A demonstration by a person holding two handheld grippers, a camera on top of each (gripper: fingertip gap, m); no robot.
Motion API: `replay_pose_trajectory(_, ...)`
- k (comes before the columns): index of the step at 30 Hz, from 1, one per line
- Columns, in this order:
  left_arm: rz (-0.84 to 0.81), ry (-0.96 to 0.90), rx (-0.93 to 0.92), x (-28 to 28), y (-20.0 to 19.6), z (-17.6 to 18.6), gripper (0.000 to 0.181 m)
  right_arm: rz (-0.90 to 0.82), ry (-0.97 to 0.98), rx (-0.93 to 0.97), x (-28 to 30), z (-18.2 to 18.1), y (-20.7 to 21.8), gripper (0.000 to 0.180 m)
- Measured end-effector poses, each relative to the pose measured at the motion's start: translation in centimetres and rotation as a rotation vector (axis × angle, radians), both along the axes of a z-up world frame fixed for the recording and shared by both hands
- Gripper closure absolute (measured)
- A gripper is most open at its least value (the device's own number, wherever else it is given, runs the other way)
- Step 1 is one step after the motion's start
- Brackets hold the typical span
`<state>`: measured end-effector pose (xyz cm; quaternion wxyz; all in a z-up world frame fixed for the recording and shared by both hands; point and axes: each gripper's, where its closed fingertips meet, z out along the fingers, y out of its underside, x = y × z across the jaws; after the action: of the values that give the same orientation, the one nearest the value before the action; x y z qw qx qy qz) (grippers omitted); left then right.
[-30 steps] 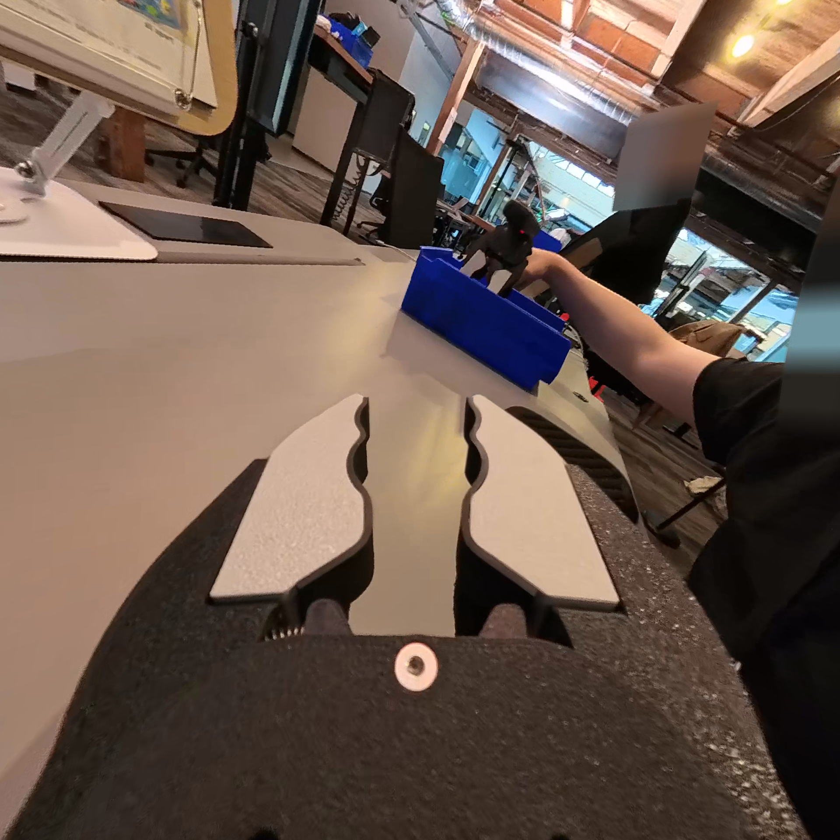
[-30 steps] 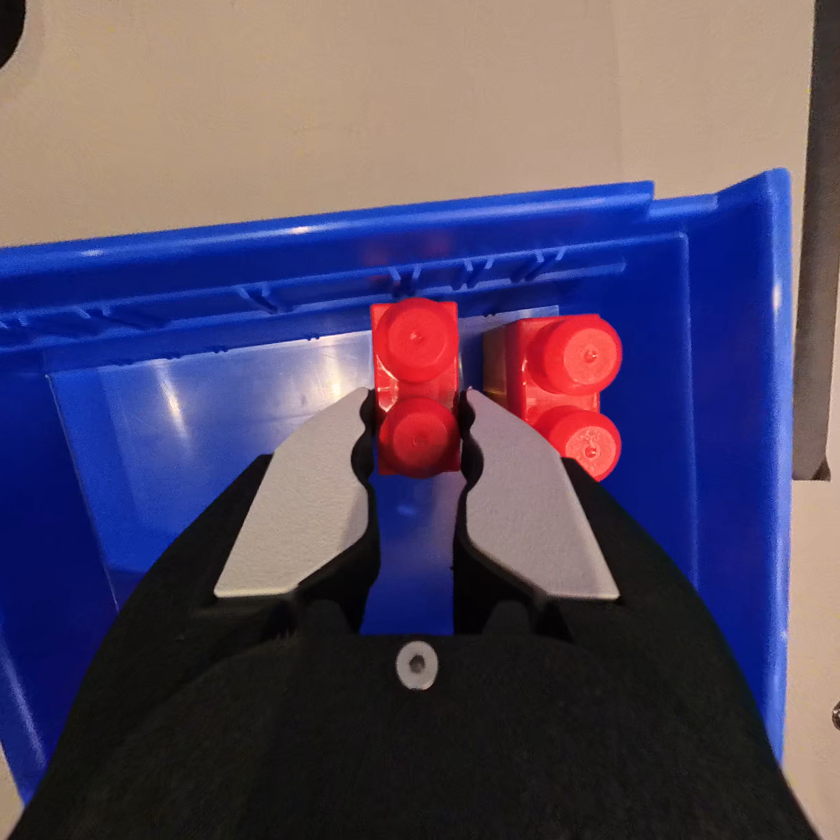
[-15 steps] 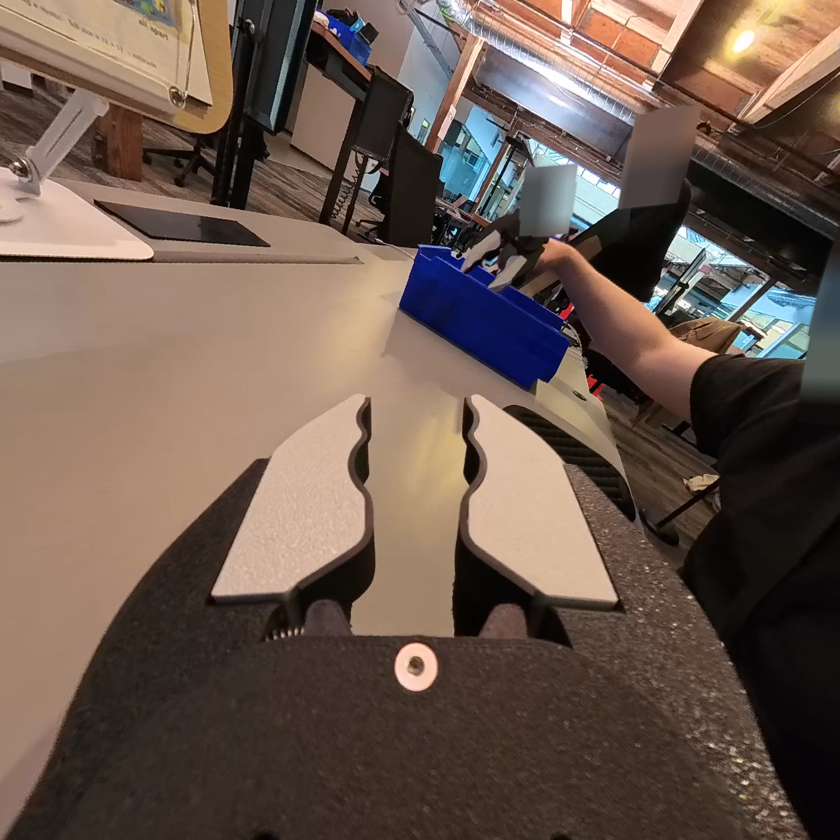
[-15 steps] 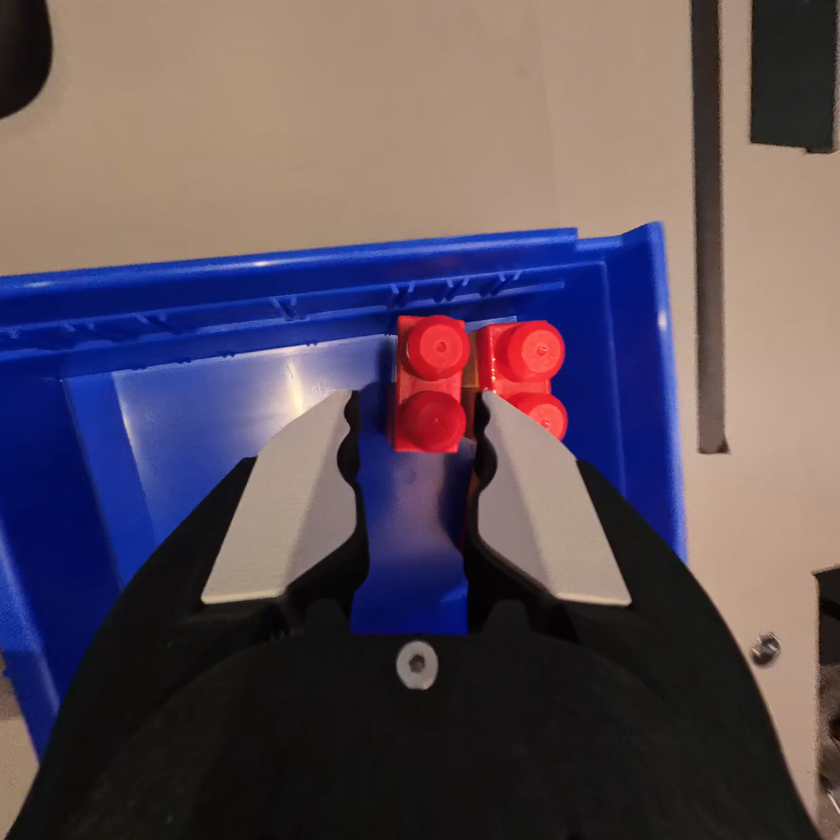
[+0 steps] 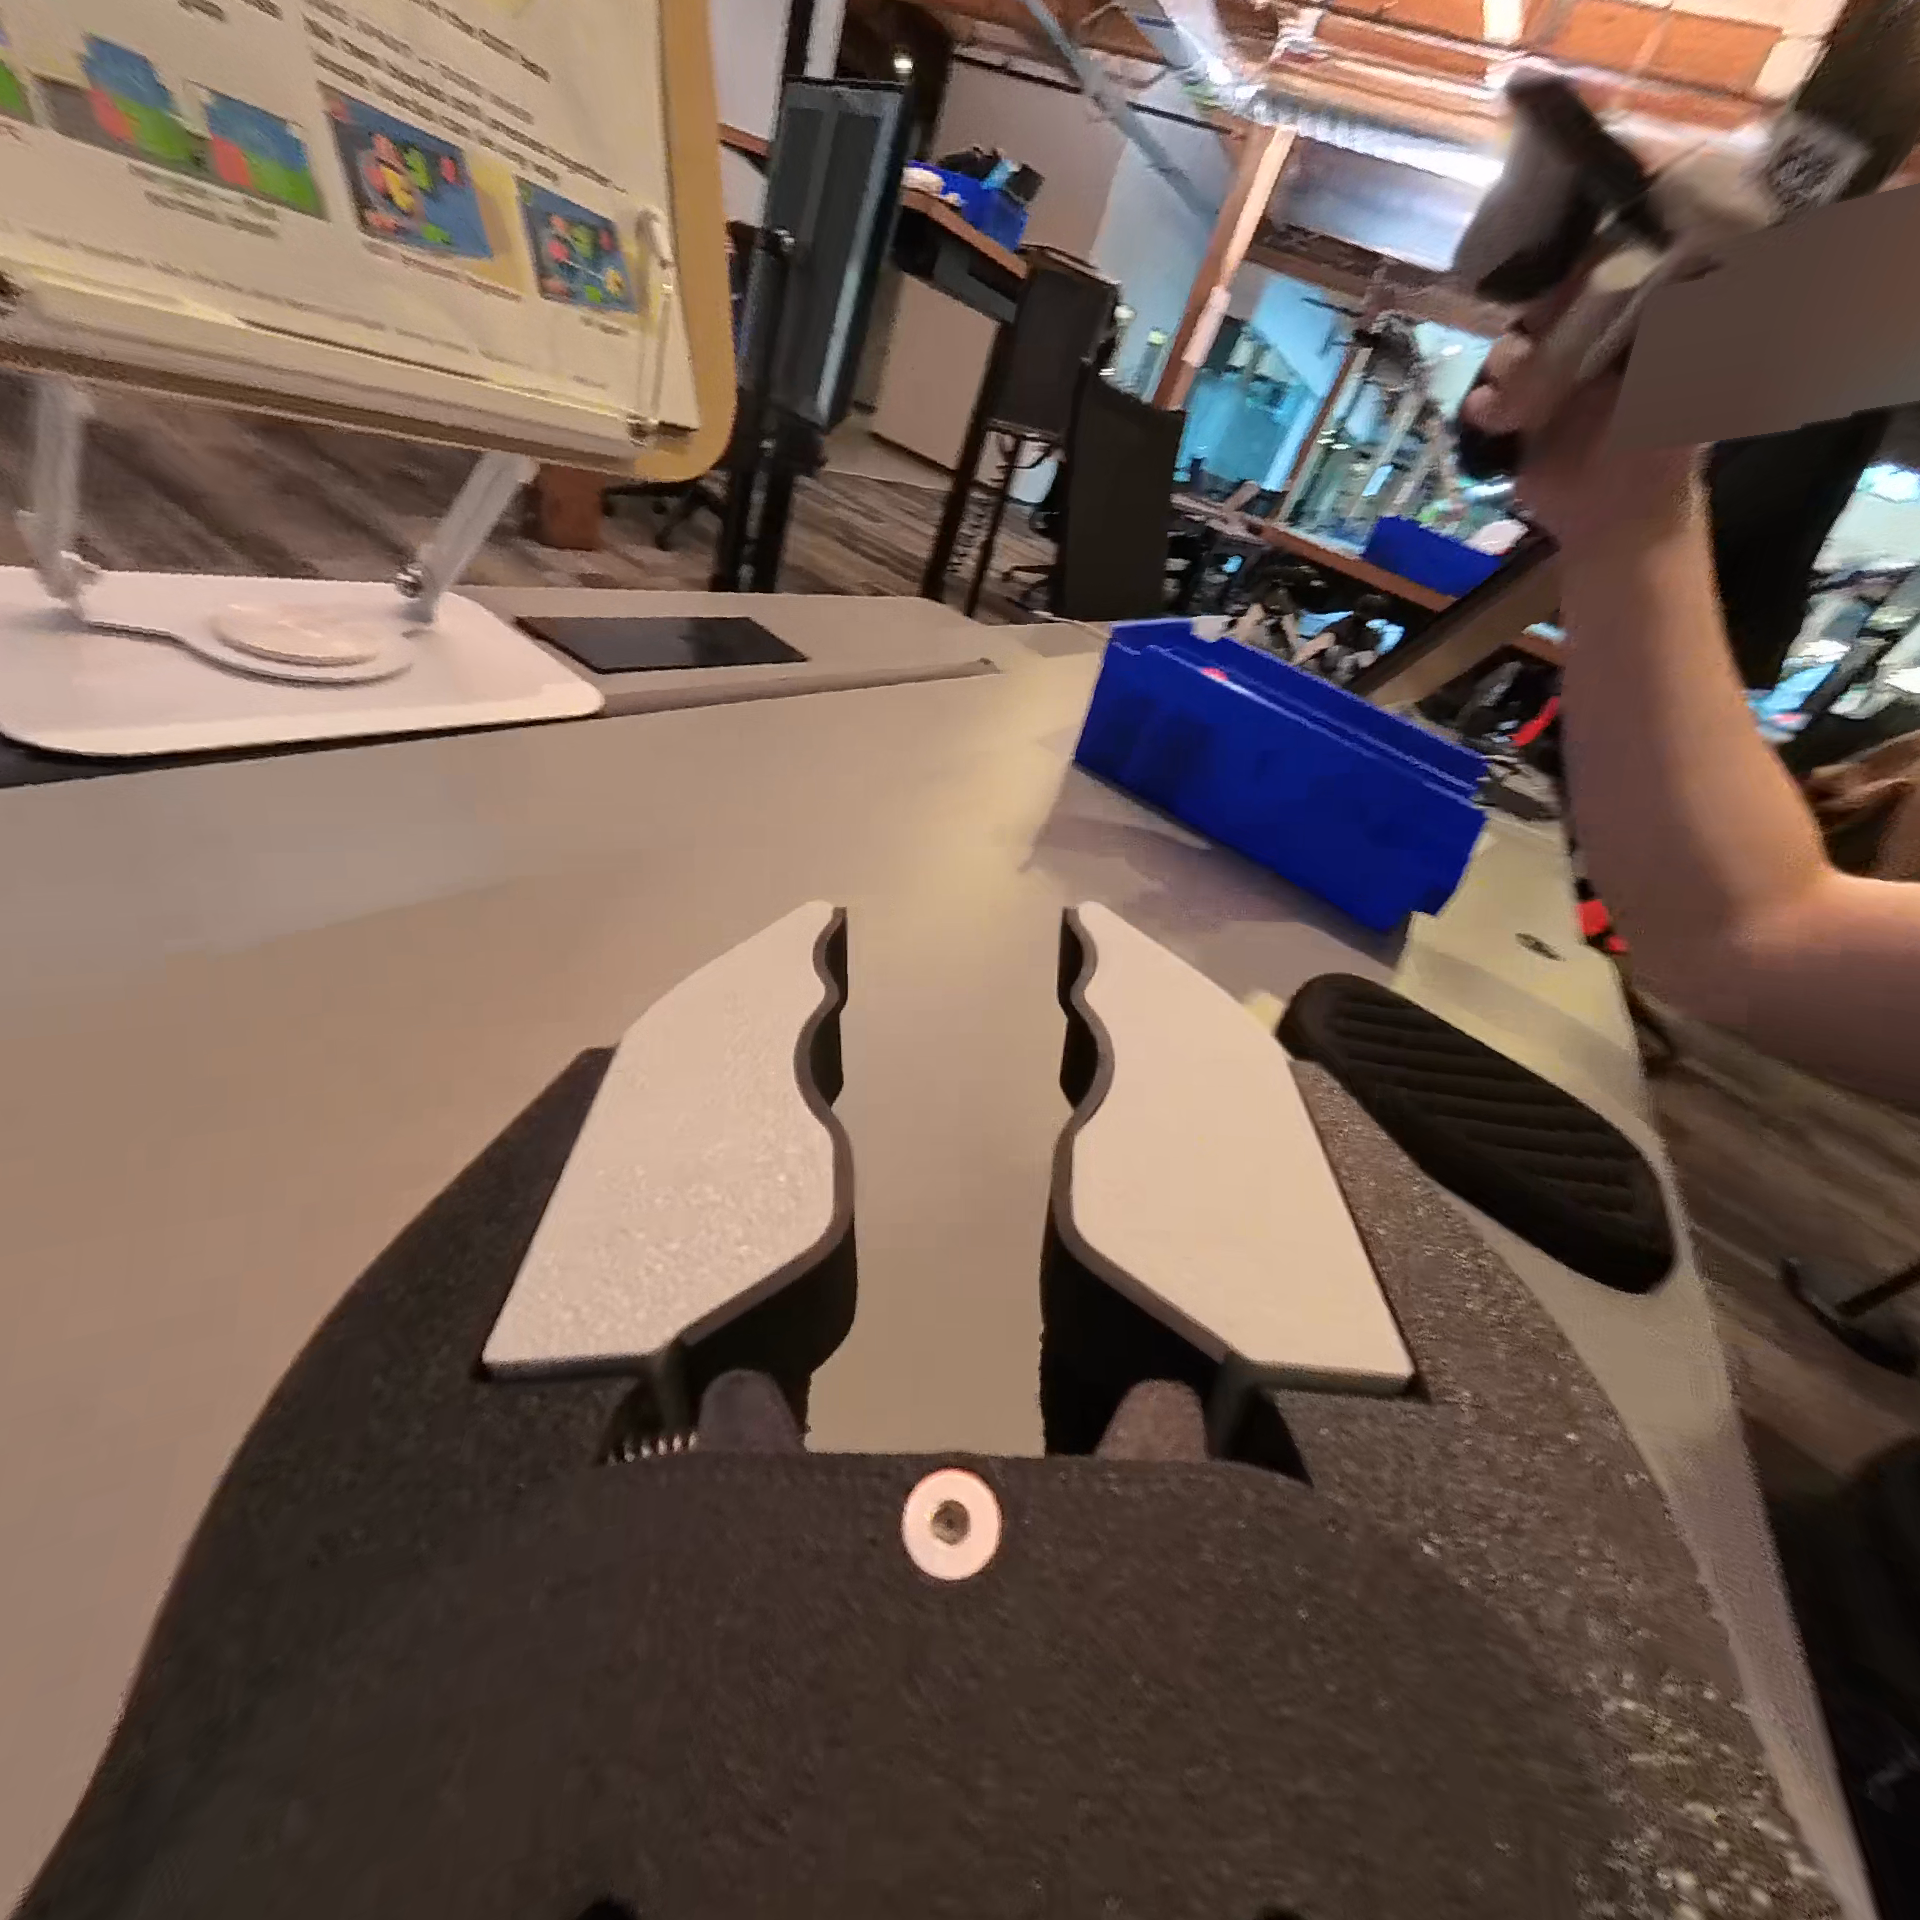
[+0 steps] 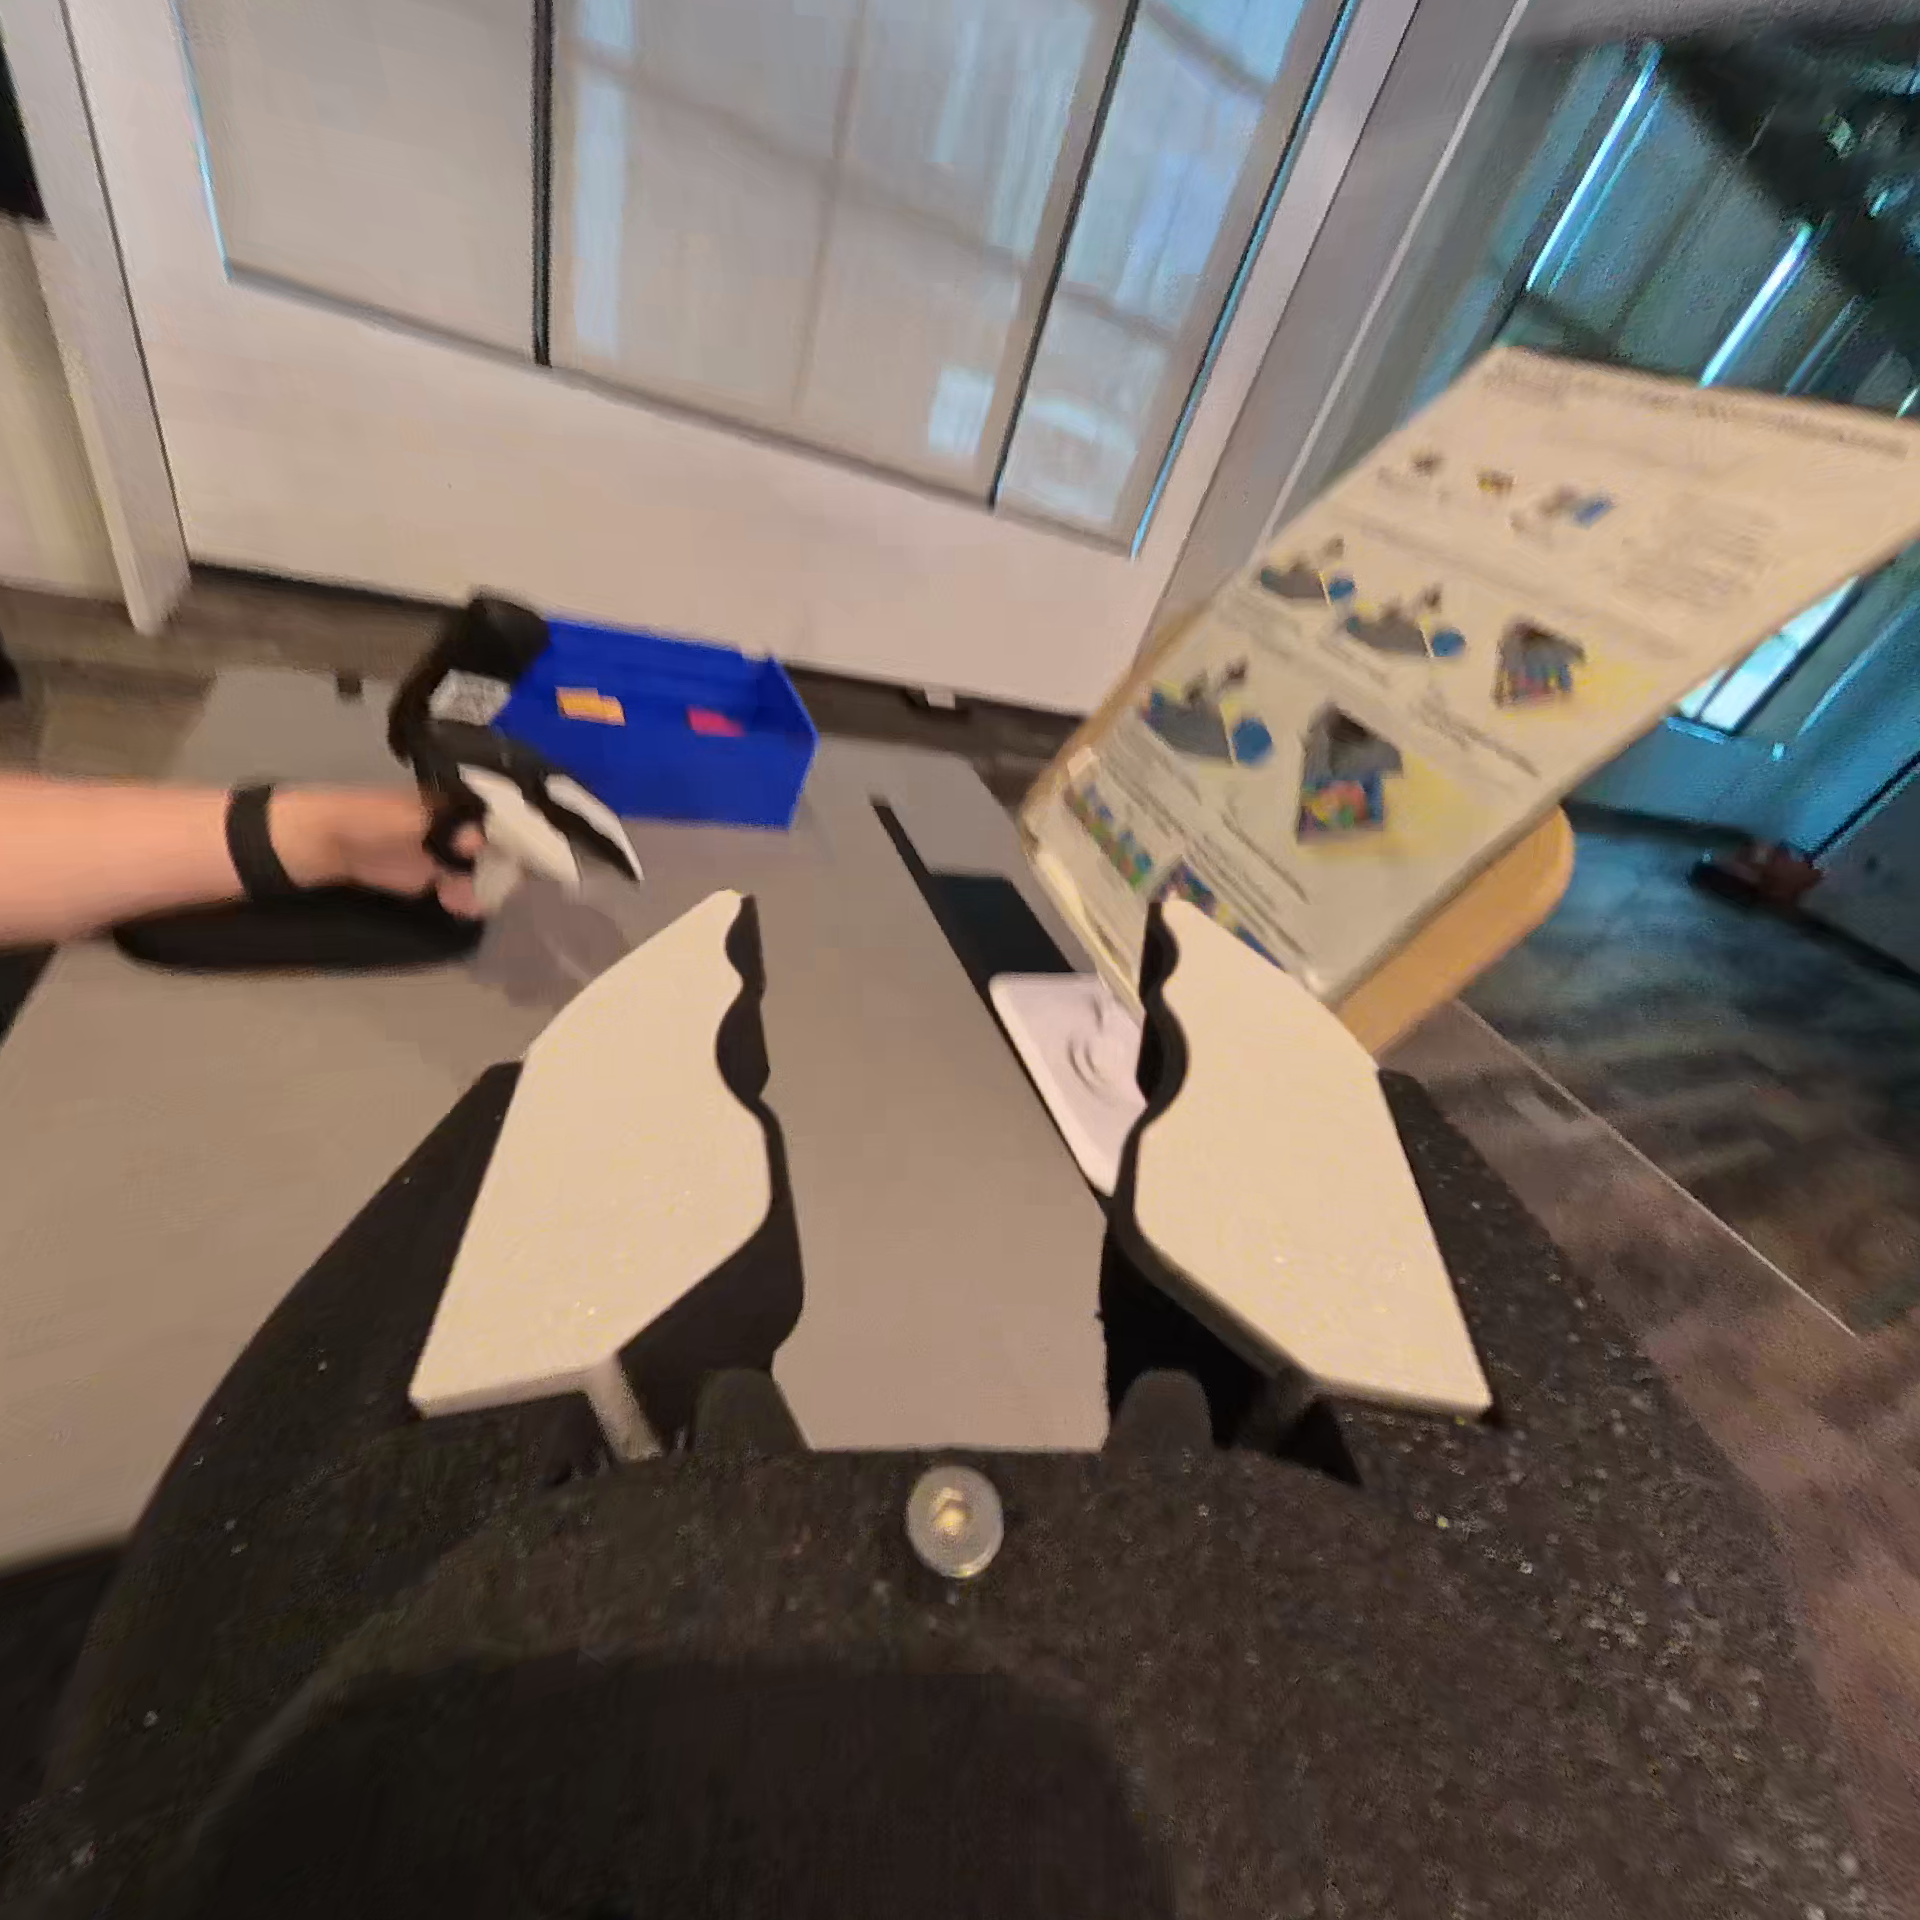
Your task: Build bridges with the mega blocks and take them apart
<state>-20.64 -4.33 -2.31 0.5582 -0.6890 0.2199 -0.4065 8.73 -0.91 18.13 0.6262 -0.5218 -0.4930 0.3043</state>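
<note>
My left gripper [image 5: 951, 920] is open and empty, low over the grey table [image 5: 416, 935]. A blue bin [image 5: 1278, 769] stands ahead to the right, with a bit of red [image 5: 1216, 675] showing over its rim. My right gripper [image 6: 951, 904] is open wide and empty, lifted above the table. It also shows in the left wrist view [image 5: 1538, 208], blurred and held high above the bin. The left gripper also shows in the right wrist view [image 6: 603, 862], held by a hand. The red blocks are out of the right wrist view.
An instruction board [image 5: 343, 208] on a white stand base [image 5: 260, 665] is at the table's back left. A black wrist pad [image 5: 1475, 1132] lies at the right edge. A blue bin [image 6: 675, 727] with orange and pink patches stands behind the left gripper. A person's arm [image 5: 1662, 852] reaches over.
My right gripper let go of the red block in the bin, opened wider, rose out of the bin and swung up to look across the table. The left gripper turned slightly left.
</note>
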Motion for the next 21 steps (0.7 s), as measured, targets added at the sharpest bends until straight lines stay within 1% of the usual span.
replay_pose_trajectory(3, 0.114, 0.062, 0.018, -1.5, 0.1, 0.6, 0.14, 0.04, 0.099, -0.007, -5.9, 1.1, -1.0, 0.11)
replay_pose_trajectory(7, 0.3, 0.131, 0.026, -6.0, -1.1, 2.6, 0.137, 0.105, 0.147, -0.122, -12.0, 0.1, -1.6, 0.112)
replay_pose_trajectory(10, 0.472, 0.242, -0.013, -12.4, -2.7, 4.5, 0.137, 0.162, 0.185, -0.22, -15.2, -1.0, -1.9, 0.115)
replay_pose_trajectory(12, 0.608, 0.337, -0.067, -18.2, -3.6, 5.6, 0.139, 0.216, 0.182, -0.291, -17.0, -1.7, -2.0, 0.113)
replay_pose_trajectory(14, 0.712, 0.429, -0.156, -24.0, -4.0, 6.0, 0.14, 0.218, 0.184, -0.339, -18.1, -2.1, -1.3, 0.114)
replay_pose_trajectory(16, 0.734, 0.521, -0.282, -28.7, -4.1, 4.8, 0.15, 0.204, 0.181, -0.359, -18.8, -2.8, -0.5, 0.115)
replay_pose_trajectory(18, 0.764, 0.567, -0.43, -32.8, -4.0, 2.8, 0.151, 0.177, 0.156, -0.353, -19.1, -4.1, 0.2, 0.115)
replay_pose_trajectory(21, 0.8, 0.594, -0.589, -36.9, -3.8, -0.2, 0.153, 0.112, 0.056, -0.358, -18.5, -6.6, 1.6, 0.113)
